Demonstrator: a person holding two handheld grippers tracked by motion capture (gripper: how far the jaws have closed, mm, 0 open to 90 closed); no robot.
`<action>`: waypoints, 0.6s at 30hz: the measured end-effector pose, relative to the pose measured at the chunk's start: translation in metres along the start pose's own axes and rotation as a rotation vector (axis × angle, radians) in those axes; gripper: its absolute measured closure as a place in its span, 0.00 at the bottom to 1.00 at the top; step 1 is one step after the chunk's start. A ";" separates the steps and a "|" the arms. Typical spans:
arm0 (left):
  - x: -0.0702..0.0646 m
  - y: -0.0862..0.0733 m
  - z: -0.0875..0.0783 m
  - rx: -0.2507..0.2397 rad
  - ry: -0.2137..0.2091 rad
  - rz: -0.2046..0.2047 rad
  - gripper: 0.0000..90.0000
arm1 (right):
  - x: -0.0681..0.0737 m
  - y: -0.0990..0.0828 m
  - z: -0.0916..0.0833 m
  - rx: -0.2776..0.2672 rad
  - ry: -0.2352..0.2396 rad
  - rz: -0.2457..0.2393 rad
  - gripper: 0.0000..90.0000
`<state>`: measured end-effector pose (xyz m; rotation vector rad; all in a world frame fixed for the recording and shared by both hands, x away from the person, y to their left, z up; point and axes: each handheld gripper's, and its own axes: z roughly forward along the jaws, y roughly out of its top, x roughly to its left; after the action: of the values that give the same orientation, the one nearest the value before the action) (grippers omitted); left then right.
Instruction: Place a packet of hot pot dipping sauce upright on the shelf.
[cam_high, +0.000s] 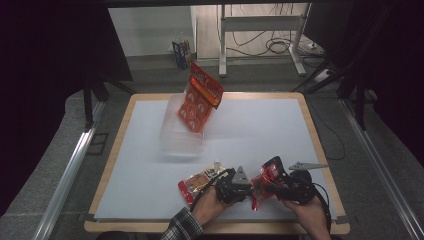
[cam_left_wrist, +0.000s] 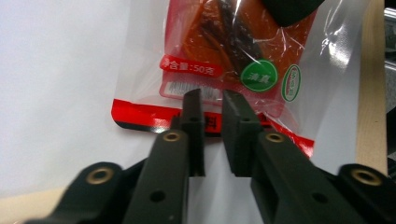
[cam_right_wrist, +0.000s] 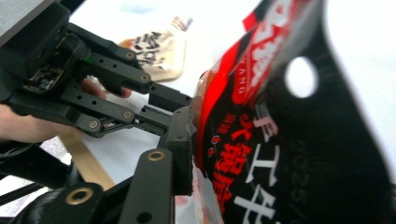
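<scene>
A red and black snack packet (cam_high: 264, 176) is held up near the table's front edge between my two grippers. My right gripper (cam_high: 270, 186) comes in from the right and is shut on it. In the right gripper view its left pad (cam_right_wrist: 183, 140) presses on the packet (cam_right_wrist: 243, 140), which hides the other jaw. My left gripper (cam_high: 252, 190) faces it from the left. Its jaws (cam_left_wrist: 212, 100) stand a narrow gap apart over the packet's (cam_left_wrist: 224, 60) near red edge, and neither pad presses on it. A second packet (cam_high: 197, 182) lies flat beside the left hand.
A clear plastic bin (cam_high: 175, 135) stands at the middle left of the white table top (cam_high: 260, 130), with another red packet (cam_high: 200, 97) sticking up out of it. The wooden table edge (cam_high: 220, 227) runs just below the hands.
</scene>
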<state>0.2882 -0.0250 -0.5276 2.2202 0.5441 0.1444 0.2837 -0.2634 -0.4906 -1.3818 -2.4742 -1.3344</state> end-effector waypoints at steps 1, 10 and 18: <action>0.000 0.000 0.000 0.000 0.000 0.000 0.84 | 0.000 0.000 0.000 0.000 0.000 0.000 0.75; -0.001 -0.005 -0.021 -0.020 0.001 0.010 0.59 | 0.004 0.007 -0.014 -0.040 -0.055 -0.049 0.77; -0.001 -0.021 -0.046 -0.062 0.036 0.014 0.42 | 0.005 0.011 -0.020 -0.062 -0.058 -0.057 0.77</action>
<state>0.2674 0.0192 -0.5132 2.1649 0.5365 0.2070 0.2809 -0.2704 -0.4686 -1.3917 -2.5493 -1.4136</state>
